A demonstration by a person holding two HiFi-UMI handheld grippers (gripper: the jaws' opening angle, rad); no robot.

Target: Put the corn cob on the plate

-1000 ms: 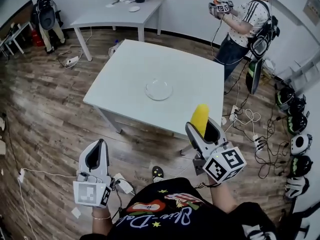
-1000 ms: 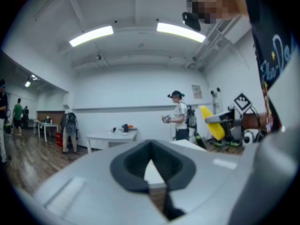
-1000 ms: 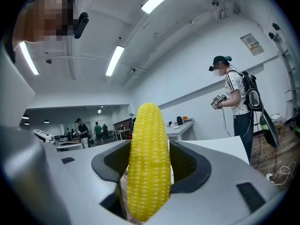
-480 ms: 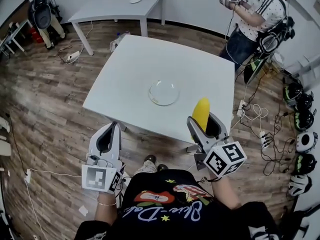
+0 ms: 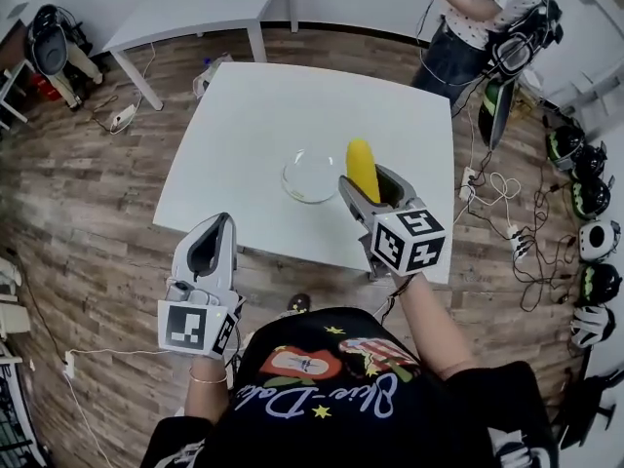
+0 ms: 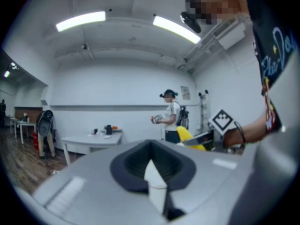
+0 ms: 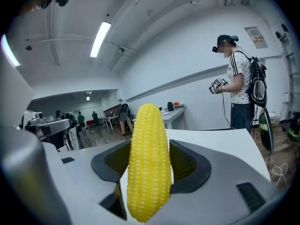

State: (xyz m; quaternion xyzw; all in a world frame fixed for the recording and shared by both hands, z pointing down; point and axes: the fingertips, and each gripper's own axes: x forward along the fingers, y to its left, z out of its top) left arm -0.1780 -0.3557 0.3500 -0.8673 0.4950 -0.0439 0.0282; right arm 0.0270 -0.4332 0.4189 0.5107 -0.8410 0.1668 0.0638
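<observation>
My right gripper [image 5: 370, 185] is shut on the yellow corn cob [image 5: 362, 169], which sticks out forward over the white table [image 5: 244, 144], just right of the clear glass plate [image 5: 310, 176]. In the right gripper view the corn cob [image 7: 147, 161] stands upright between the two jaws of my right gripper [image 7: 149, 165]. The plate is not seen in that view. My left gripper [image 5: 213, 247] hangs shut and holds nothing, off the table's near left edge, over the floor. In the left gripper view my left gripper [image 6: 152, 170] points at the room, with the corn [image 6: 187, 137] showing at right.
A person [image 5: 468, 18] with grippers stands beyond the table's far right corner. A second white table [image 5: 185, 8] stands at the back left. Helmets [image 5: 585, 261] and cables [image 5: 497, 203] lie on the wooden floor at the right.
I have stepped closer to the table. My right gripper has carried the corn cob forward from off the near edge to over the table beside the plate. The left gripper stayed shut.
</observation>
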